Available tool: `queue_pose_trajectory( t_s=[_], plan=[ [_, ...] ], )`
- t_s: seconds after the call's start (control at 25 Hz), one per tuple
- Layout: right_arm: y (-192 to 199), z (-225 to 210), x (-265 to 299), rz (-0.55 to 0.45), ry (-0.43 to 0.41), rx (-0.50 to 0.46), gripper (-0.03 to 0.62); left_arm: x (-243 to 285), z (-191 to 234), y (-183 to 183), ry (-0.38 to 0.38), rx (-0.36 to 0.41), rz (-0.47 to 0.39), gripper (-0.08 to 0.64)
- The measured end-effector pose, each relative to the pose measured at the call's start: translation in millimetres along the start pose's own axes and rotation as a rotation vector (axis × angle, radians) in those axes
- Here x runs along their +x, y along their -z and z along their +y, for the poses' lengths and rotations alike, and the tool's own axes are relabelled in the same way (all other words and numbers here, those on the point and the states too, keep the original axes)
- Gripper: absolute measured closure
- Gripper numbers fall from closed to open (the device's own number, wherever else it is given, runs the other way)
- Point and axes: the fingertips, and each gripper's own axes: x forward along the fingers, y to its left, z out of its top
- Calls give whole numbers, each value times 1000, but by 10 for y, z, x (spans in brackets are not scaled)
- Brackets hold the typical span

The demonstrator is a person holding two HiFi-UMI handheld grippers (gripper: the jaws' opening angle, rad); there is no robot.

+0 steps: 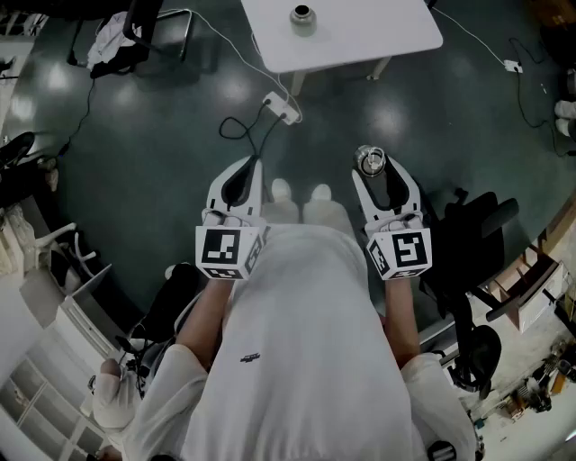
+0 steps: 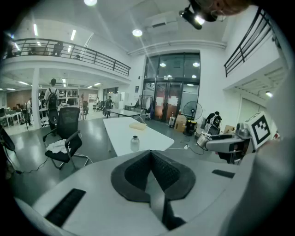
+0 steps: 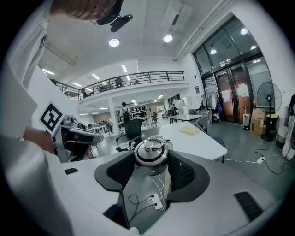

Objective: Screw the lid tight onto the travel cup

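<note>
The right gripper (image 3: 150, 171) clamps its pads on the metal lid (image 3: 150, 152), ring upward, apparently carrying it for fitting. The left gripper (image 2: 151, 175) is pressed together with nothing in it. The travel cup (image 1: 302, 14) stands well ahead on the white table (image 1: 378, 36).

Head view looks down; both gripper views, seemingly level, share the table (image 1: 360, 36).
</note>
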Motion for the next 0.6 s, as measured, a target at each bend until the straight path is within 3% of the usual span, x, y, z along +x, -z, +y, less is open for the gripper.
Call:
queue_pose_trajectory(
  t_s=[0.6],
  plan=[
    [-19,204,-299,-15,-19,-1,371,-402,-77,14,-18,4,-35,557]
  ],
)
